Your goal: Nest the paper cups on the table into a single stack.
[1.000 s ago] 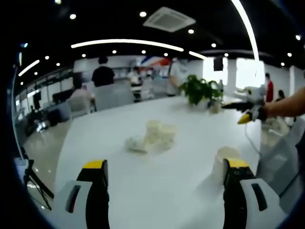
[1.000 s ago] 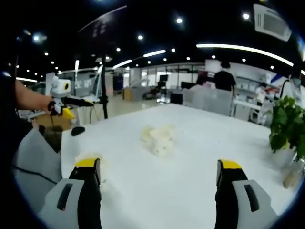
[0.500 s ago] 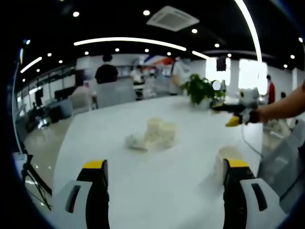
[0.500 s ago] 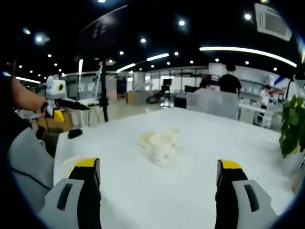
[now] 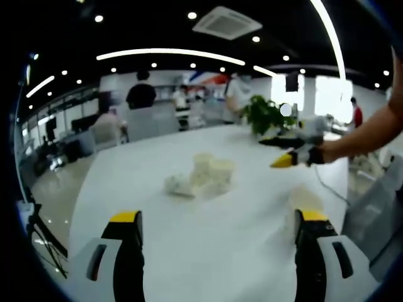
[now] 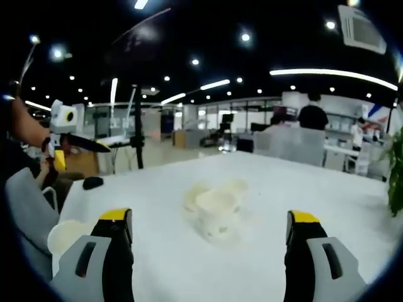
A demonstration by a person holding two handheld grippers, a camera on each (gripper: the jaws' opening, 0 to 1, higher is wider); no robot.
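Several white paper cups (image 5: 206, 175) stand and lie bunched together mid-table, and one more cup (image 5: 305, 200) stands alone beside my left gripper's right jaw. My left gripper (image 5: 218, 217) is open and holds nothing, well short of the bunch. In the left gripper view, my right gripper (image 5: 284, 151) comes in from the right on a person's arm, above the table and right of the bunch. The right gripper view has the bunch of cups (image 6: 215, 209) close ahead, with my right gripper (image 6: 209, 217) open and nothing in it. The lone cup (image 6: 68, 235) stands at its left jaw. My left gripper (image 6: 68, 134) hangs far left.
The white table (image 5: 157, 207) runs far back, with a potted plant (image 5: 264, 116) at its far right. In the right gripper view a small black object (image 6: 92, 182) lies near the table's left edge (image 6: 75, 189), and a tripod (image 6: 137, 126) stands behind it. People are in the background.
My right gripper has moved in toward the bunch of cups, which now looks larger and nearer in its view. In the left gripper view it has come leftward over the table.
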